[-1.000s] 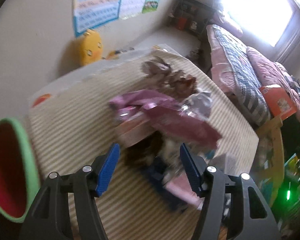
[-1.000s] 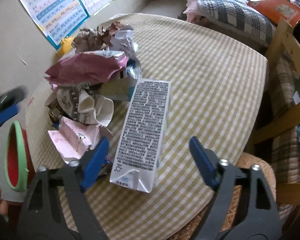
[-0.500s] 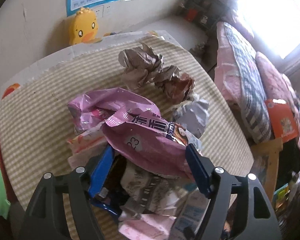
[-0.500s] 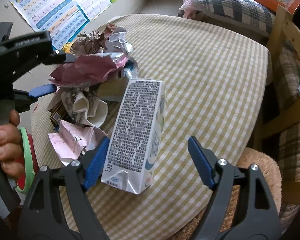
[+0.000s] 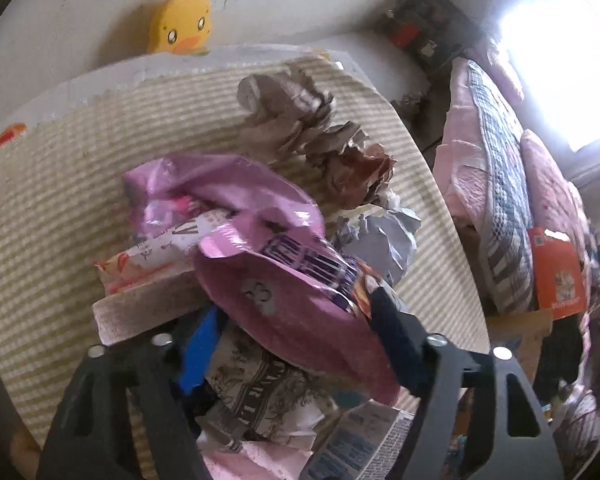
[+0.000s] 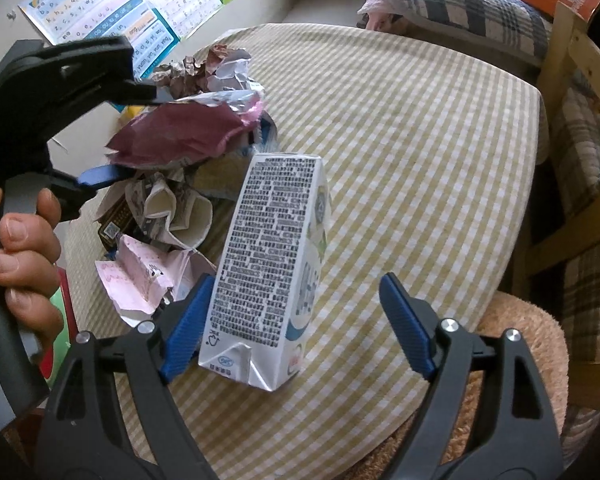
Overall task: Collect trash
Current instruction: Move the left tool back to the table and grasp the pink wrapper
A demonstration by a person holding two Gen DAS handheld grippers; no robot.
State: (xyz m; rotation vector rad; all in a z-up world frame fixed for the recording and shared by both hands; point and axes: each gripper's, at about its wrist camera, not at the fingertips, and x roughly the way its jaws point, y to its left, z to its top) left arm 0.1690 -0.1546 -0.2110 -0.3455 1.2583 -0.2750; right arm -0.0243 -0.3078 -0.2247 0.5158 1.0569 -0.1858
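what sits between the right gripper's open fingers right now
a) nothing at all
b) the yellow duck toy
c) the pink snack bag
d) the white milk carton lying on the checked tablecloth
d: in the right wrist view the white milk carton lies on the checked tablecloth between the spread blue fingers of the right gripper, not yet clamped; the pink snack bag is at the left gripper.

Two close wrist views, shared trash pile (image 5: 260, 264)

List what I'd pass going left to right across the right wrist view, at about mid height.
Hand on the left tongs → crumpled paper cup → milk carton → bare checked tablecloth → wooden chair frame.
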